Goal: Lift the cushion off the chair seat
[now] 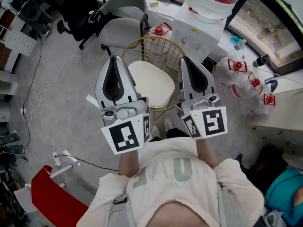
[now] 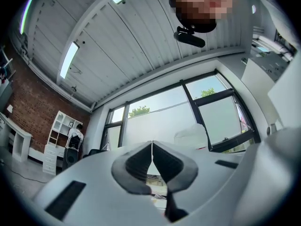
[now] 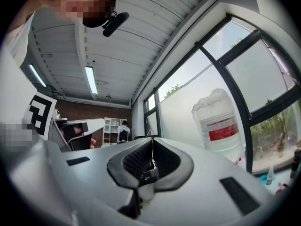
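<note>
In the head view, the cream cushion [image 1: 150, 83] lies flat on the seat of a gold wire chair [image 1: 161, 46]. It is at 12 o'clock from the wearer's chest and shows in the gap between the two raised tools. The left gripper [image 1: 115, 58] stands at the cushion's 9 o'clock and the right gripper [image 1: 186, 59] at its 3 o'clock; neither holds it.

Only this view shows the cushion and the floor around it. A grey office chair [image 1: 124, 13] is at the wire chair's 11 o'clock, a white water dispenser [image 1: 199, 32] at its 1 o'clock, and clear bags of red-capped bottles [image 1: 246, 79] at its 3 o'clock.

Both gripper views tilt upward and show neither the chair nor the cushion, but they show the jaws, which the head view sees only from behind.

In the left gripper view the dark pads [image 2: 138, 166] meet at their tips with nothing between them. Beyond them are a ribbed ceiling with strip lights [image 2: 69, 59] and tall windows [image 2: 155, 117]. At 9 o'clock is a brick wall [image 2: 28, 107], with a white shelf unit [image 2: 56, 135] where a person [image 2: 75, 136] stands.

In the right gripper view the jaws are likewise pressed together and empty. A water bottle [image 3: 218, 124] with a red label stands at 3 o'clock against the window. The left gripper's marker cube [image 3: 40, 112] shows at 9 o'clock.
</note>
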